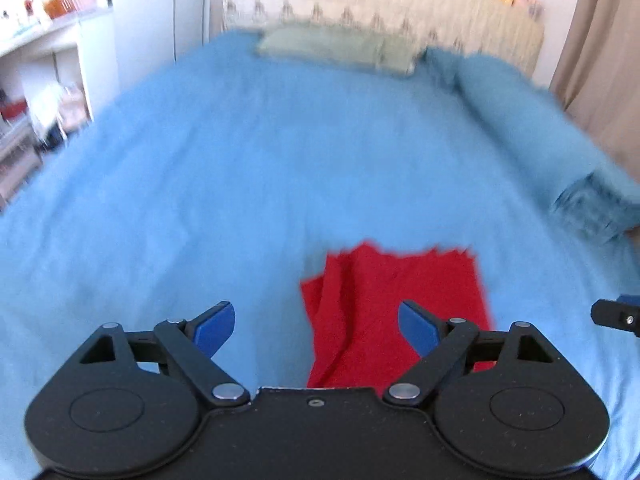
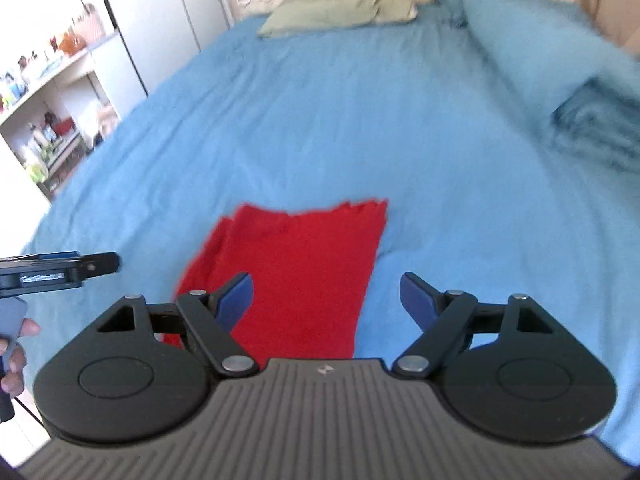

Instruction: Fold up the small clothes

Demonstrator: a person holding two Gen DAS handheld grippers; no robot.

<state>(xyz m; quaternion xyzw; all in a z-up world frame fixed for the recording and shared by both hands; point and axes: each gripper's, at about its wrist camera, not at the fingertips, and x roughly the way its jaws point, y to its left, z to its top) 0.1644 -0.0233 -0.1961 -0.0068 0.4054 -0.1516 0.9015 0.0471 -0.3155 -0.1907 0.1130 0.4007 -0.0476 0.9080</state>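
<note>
A red garment (image 1: 400, 280) lies folded into a tall rectangle on the blue bedsheet (image 1: 240, 160), with a fold ridge along its left side. My left gripper (image 1: 316, 312) hovers above its near left part, open, nothing between the blue pads. In the right wrist view the same red garment (image 2: 304, 248) lies below my right gripper (image 2: 326, 280), which is also open and empty. Both grippers are off the cloth. A finger of the left gripper (image 2: 96, 264) shows at the left edge, with a person's hand (image 2: 16, 360) holding its handle.
A green pillow (image 1: 336, 46) lies at the head of the bed. A rolled blue blanket (image 1: 540, 128) runs along the right side. White shelves (image 1: 40, 80) with small items stand left of the bed, and a curtain (image 1: 592, 60) hangs on the right.
</note>
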